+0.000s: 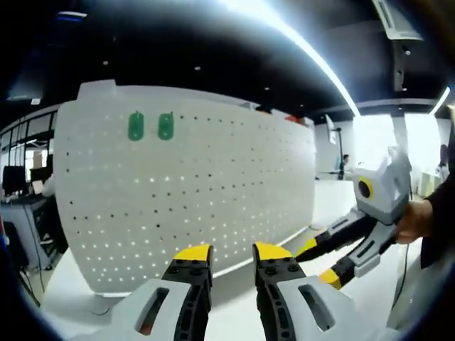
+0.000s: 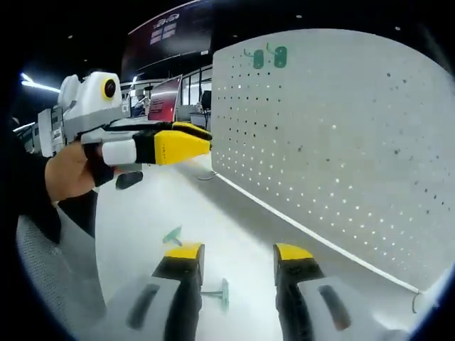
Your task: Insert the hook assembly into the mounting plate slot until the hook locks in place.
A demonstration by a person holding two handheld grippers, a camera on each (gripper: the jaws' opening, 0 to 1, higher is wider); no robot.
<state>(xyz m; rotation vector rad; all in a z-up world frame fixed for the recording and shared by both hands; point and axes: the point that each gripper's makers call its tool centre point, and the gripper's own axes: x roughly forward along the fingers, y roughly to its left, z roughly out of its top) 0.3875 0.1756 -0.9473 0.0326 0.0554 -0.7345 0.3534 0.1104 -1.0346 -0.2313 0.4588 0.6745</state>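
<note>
A white perforated mounting plate (image 1: 213, 185) stands upright on the white table, and it also fills the right of the right gripper view (image 2: 341, 142). Two green hooks (image 1: 150, 126) hang near its top edge, seen too as the green hooks (image 2: 269, 57). Two loose green hook assemblies lie on the table, one (image 2: 173, 235) left of my right jaws and another (image 2: 219, 293) between them. My left gripper (image 1: 232, 254) is open and holds nothing, and it faces the plate. My right gripper (image 2: 238, 254) is open over the table. Each gripper is held by a hand (image 2: 67, 174).
The right gripper (image 1: 318, 263) reaches in from the right of the left gripper view, and the left gripper (image 2: 199, 145) hovers at the upper left of the right gripper view. White tabletop (image 2: 163, 206) stretches in front of the plate. Desks and monitors (image 1: 18, 185) stand behind.
</note>
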